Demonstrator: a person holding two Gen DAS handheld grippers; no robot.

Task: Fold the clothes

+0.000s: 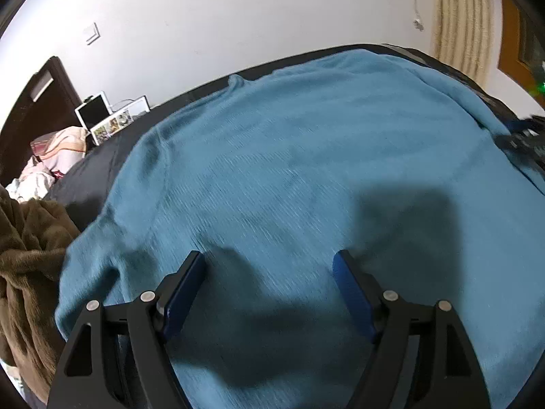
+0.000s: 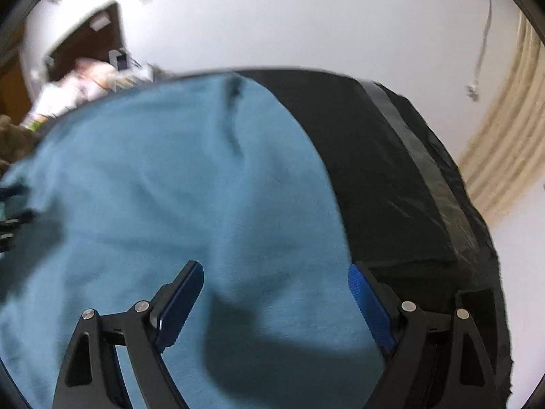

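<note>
A teal knit sweater [image 1: 306,170] lies spread over a dark bed cover [image 1: 95,177]. My left gripper [image 1: 270,259] hovers open just above the sweater's near part, nothing between its blue pads. In the right wrist view the same sweater [image 2: 170,187] fills the left and middle, its right edge running along the dark bed cover [image 2: 391,187]. My right gripper [image 2: 276,269] is open above that edge, empty; it also shows as a dark blurred shape, the right gripper [image 1: 524,139], at the far right of the left wrist view.
A brown fleece blanket [image 1: 24,255] is bunched at the left of the bed. Pink and white bedding [image 1: 51,160] and a photo frame [image 1: 112,119] sit by a dark headboard [image 1: 34,102]. A white wall stands behind; a beige curtain [image 2: 511,136] hangs on the right.
</note>
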